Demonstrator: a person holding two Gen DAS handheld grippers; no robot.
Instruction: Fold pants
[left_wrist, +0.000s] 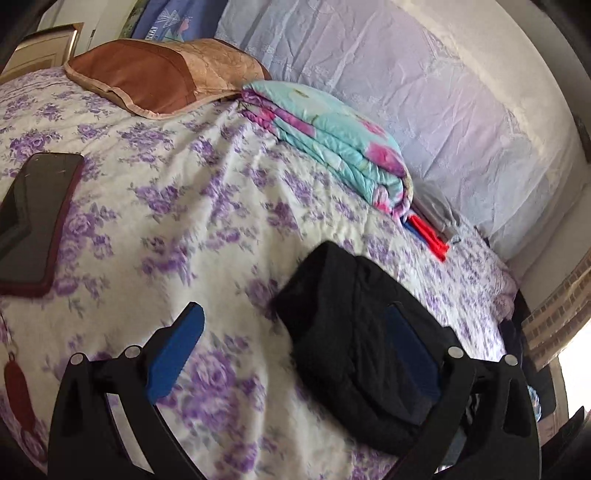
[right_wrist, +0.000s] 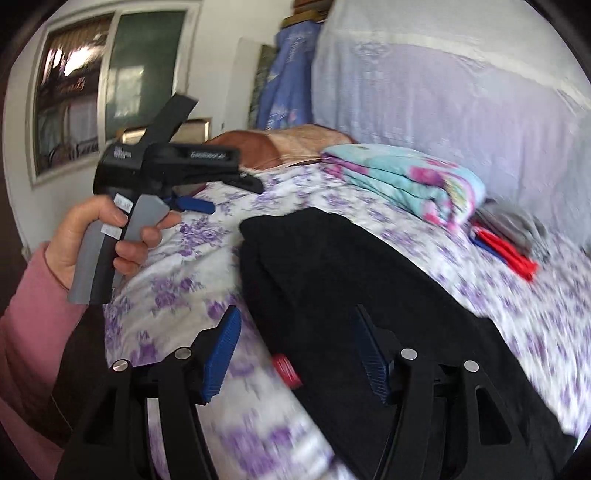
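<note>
Two handheld grippers with blue-padded black fingers hover over a bed spread with a white quilt printed in purple flowers (left_wrist: 177, 206). Black pants (left_wrist: 354, 332), already folded into a compact bundle, lie on the quilt toward the bed's near edge. From the left wrist camera, the left gripper (left_wrist: 295, 350) is spread wide, one blue pad over bare quilt and the other in front of the bundle; whether that pad touches the cloth cannot be told. From the right wrist camera, the right gripper (right_wrist: 299, 354) is likewise wide apart, gripping nothing, its right finger over the dark fabric. A person's left hand (right_wrist: 107, 236), in a pink sleeve, clasps the left tool's grey handle. Beyond the pants sit a folded turquoise-and-pink floral blanket (left_wrist: 332, 144), a brown satin pillow (left_wrist: 155, 74) and a red-and-blue folded item (left_wrist: 428, 236) near the blanket's end.
</note>
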